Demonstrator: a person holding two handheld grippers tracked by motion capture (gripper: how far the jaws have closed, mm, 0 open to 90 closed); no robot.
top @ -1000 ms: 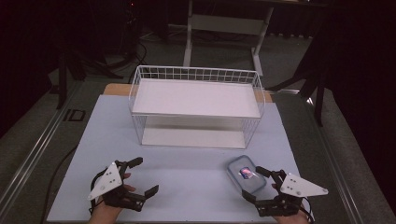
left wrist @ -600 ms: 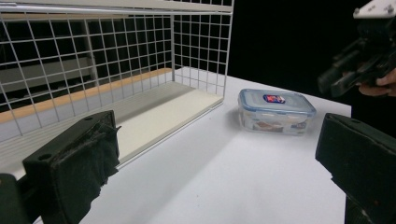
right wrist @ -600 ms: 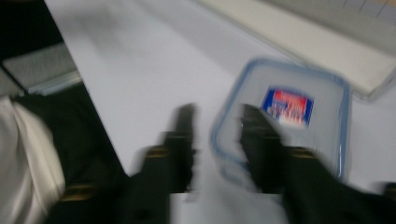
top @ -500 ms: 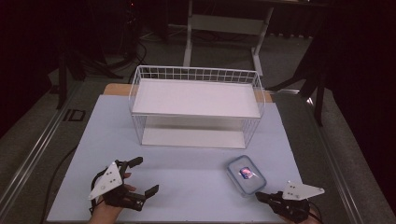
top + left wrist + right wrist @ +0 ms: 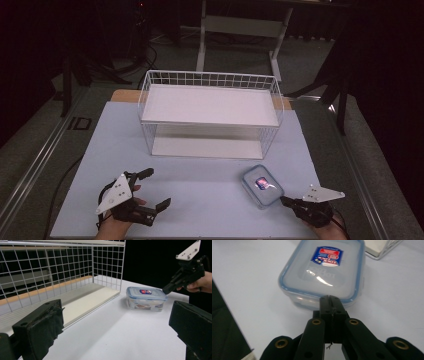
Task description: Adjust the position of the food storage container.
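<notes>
— While the white table lies before you, where does your box sit?
— Your lidded plastic box sits just in front of the wire basket.
— And your grippers?
— Your left gripper gapes wide and empty; your right gripper has its jaws pressed together, empty, tips at the box's near edge.

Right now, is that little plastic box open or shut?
Shut: the plastic box has its blue-rimmed lid seated flat all round.
</notes>
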